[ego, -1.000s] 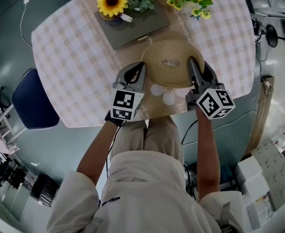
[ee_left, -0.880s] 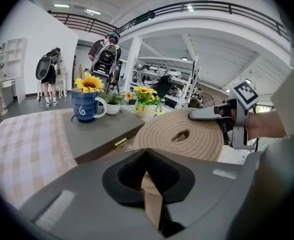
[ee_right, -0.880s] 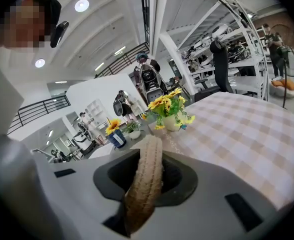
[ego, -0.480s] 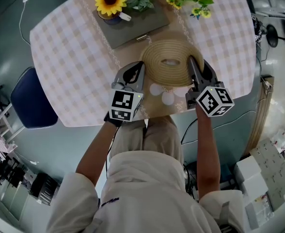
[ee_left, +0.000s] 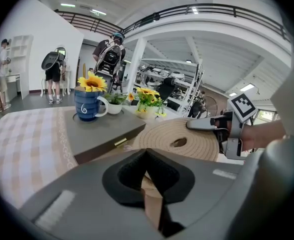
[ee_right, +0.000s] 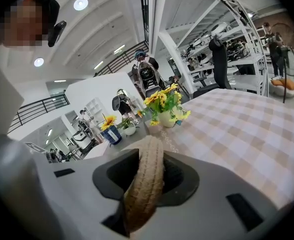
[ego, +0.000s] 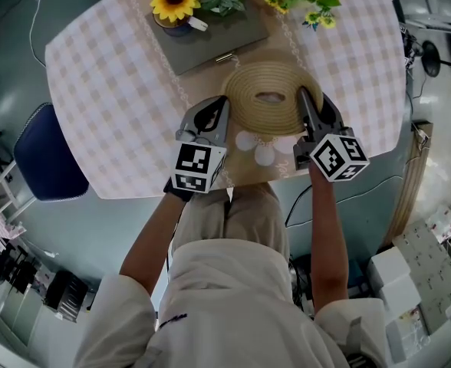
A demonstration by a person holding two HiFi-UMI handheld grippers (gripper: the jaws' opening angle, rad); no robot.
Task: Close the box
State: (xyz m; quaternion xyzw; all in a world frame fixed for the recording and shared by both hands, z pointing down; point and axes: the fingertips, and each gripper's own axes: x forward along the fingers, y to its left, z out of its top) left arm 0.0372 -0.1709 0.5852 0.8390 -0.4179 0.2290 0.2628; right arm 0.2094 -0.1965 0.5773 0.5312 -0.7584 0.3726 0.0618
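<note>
Rope coiled into a flat disc (ego: 248,113) lay on the table (ego: 95,90), and we found it between the two tongs. The right tongs (ego: 302,96) sat at its right rim. In the right gripper view that thick rim (ee_right: 147,184) stood in the gap and filled it. The jaws had just been easing apart, yet we still saw them pressed on the rope. The left tongs (ego: 224,104) sat just beside the disc's left edge. Their jaws were nearly together, pinching a thin brown sheet (ee_left: 152,204) edge-on. We could not tell what the sheet belonged to. From there the disc (ee_left: 157,139) lay ahead and to the right. Beyond the disc we saw the grey box (ego: 210,41), lid down, with a blue mug (ego: 179,25) on it, well clear of both tongs.
</note>
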